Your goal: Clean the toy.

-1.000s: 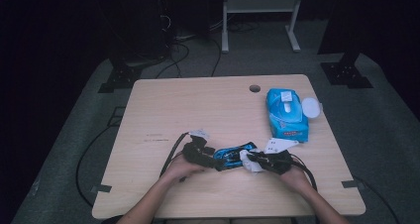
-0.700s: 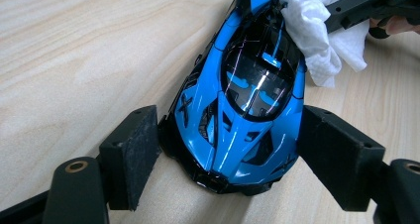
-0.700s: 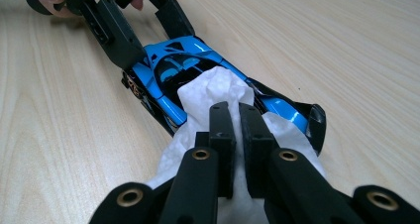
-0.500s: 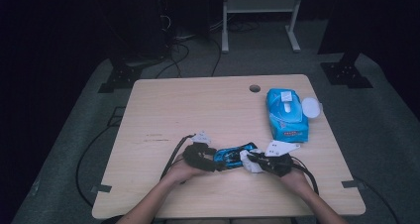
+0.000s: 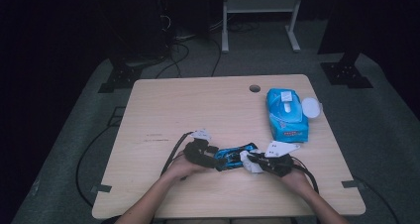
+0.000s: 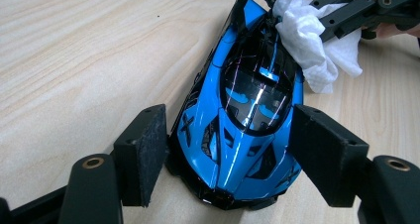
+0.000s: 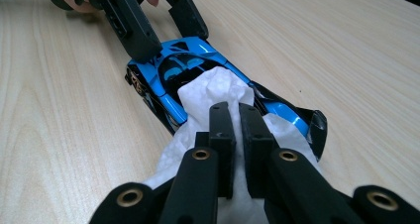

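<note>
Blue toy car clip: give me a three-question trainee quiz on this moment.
1. True or false: the right gripper is shut on a white wipe.
2. Where do the left gripper jaws stand? A) either side of the blue toy car B) over the blue tissue pack C) off the table
3. Which part of the car does the wipe rest on?
Key: 1 true; 2 A; 3 the rear half, by the cabin roof and the tail wing.

— Surroundings?
— Dark room, unlit beyond the counter point(image 5: 198, 110), which is light wood with a round cable hole point(image 5: 254, 88). Grey carpet point(image 5: 386, 105) underneath.
— Furniture?
— A white metal frame point(image 5: 260, 6) stands behind; black stand bases point(image 5: 346, 73) and loose cables point(image 5: 173, 50) lie on the floor.
</note>
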A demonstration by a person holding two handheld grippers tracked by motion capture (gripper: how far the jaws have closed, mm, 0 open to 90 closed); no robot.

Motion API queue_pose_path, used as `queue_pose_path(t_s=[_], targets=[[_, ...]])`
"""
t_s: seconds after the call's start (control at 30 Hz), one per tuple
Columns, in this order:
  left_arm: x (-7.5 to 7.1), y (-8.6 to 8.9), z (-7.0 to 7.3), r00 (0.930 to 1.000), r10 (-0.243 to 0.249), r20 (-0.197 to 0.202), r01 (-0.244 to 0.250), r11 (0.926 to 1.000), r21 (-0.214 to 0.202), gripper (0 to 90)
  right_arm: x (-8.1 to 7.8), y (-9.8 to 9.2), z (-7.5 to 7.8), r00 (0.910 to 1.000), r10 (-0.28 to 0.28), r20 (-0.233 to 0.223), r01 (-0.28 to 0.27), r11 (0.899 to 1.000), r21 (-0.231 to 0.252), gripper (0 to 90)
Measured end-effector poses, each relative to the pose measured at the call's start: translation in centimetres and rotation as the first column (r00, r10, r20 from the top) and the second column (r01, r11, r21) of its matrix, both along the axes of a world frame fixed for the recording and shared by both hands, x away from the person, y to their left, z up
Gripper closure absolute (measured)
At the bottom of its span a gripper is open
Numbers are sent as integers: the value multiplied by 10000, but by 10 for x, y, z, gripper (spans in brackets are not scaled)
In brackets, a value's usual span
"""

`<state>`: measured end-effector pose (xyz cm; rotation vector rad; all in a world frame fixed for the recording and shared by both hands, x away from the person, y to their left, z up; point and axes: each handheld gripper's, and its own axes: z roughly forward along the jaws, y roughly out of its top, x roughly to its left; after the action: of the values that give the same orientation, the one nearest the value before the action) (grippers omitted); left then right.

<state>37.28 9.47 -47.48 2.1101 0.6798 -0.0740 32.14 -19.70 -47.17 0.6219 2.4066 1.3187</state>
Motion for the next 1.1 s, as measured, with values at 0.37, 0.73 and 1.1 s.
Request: queue_pose_path(t_s=[0.37, 0.73, 1.1], targets=[[6, 0, -1, 9986, 210, -485, -196, 9994, 288, 196, 14, -14, 21, 9839, -111, -1784, 82, 9998, -168, 850], [1, -3, 2, 9998, 94, -161, -89, 9993, 357, 222, 33, -29, 22, 9391, -1487, -3097, 1446, 9888, -364, 704], [0, 2, -1, 9998, 193, -37, -192, 9994, 291, 317, 63, -23, 12, 8210, -873, -5643, 1258, 9916, 296, 623]])
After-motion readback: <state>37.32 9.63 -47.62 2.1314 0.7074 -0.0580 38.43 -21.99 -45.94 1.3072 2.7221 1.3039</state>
